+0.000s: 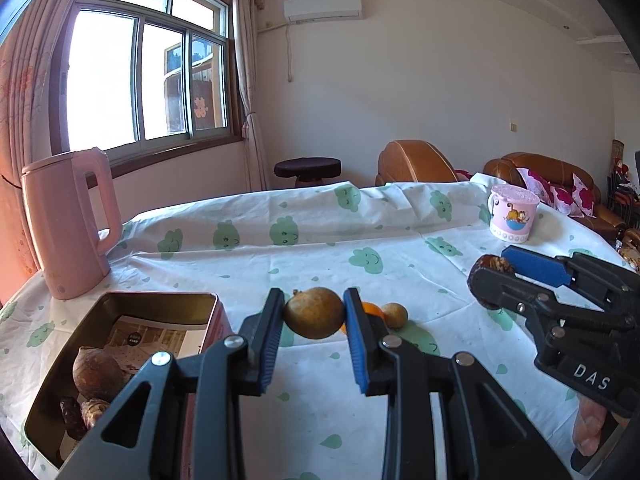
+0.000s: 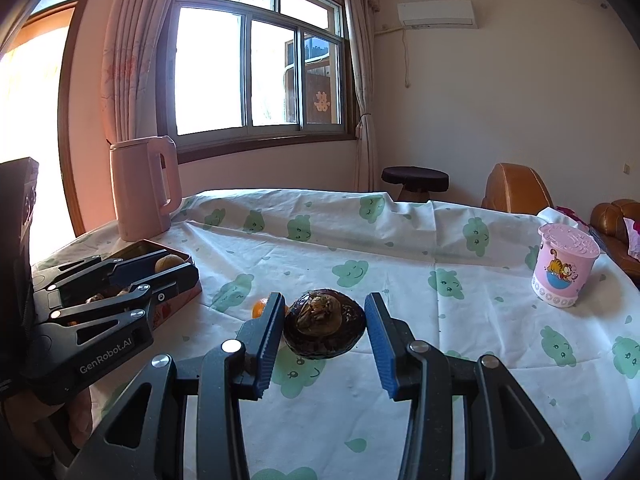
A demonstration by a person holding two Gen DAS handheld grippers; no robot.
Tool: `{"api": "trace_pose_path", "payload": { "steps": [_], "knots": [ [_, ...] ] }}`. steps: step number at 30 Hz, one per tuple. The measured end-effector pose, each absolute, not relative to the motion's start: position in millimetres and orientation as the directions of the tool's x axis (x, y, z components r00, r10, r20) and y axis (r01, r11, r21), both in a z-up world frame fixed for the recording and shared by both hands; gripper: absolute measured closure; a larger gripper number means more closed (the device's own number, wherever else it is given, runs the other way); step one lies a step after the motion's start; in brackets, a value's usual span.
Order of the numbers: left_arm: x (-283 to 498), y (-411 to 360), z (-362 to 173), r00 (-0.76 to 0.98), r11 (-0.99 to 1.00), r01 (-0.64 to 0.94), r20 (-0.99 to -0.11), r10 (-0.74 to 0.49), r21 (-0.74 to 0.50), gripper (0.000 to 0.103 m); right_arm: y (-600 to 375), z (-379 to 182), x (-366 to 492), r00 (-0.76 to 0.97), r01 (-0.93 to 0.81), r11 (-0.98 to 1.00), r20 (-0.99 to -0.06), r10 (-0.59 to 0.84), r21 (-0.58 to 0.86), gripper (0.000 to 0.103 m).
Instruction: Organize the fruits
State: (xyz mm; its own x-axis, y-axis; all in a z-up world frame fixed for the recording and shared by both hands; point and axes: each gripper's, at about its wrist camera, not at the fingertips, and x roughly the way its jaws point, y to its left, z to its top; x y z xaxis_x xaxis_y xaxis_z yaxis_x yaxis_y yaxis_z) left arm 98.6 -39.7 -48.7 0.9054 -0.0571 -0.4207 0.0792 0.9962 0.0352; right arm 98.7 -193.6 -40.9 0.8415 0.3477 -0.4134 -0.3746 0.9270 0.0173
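Note:
My left gripper (image 1: 314, 314) is shut on a round tan fruit (image 1: 314, 313) and holds it above the table, just right of the open metal tin (image 1: 160, 300). The tin holds a brown round fruit (image 1: 98, 374) and smaller dark pieces. A small orange (image 1: 374, 310) and a small tan fruit (image 1: 395, 315) lie on the cloth behind the held fruit. My right gripper (image 2: 324, 326) is shut on a dark brown fruit (image 2: 325, 323). It also shows in the left wrist view (image 1: 494, 276), to the right. The left gripper shows over the tin (image 2: 176, 258) in the right wrist view.
A pink kettle (image 1: 70, 220) stands at the table's far left behind the tin. A pink cartoon cup (image 1: 512, 213) stands at the far right. The table carries a white cloth with green clouds (image 1: 320, 248). Leather sofas and a dark stool stand beyond it.

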Motion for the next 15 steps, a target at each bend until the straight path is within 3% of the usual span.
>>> {"api": "trace_pose_path", "payload": {
  "steps": [15],
  "knots": [
    [89.6,-36.5,-45.2,0.927,0.997,0.065,-0.373,-0.049,0.031,0.071,-196.7,-36.3,85.2,0.868,-0.372,0.928,-0.351,0.351,0.01,0.059]
  ]
}}
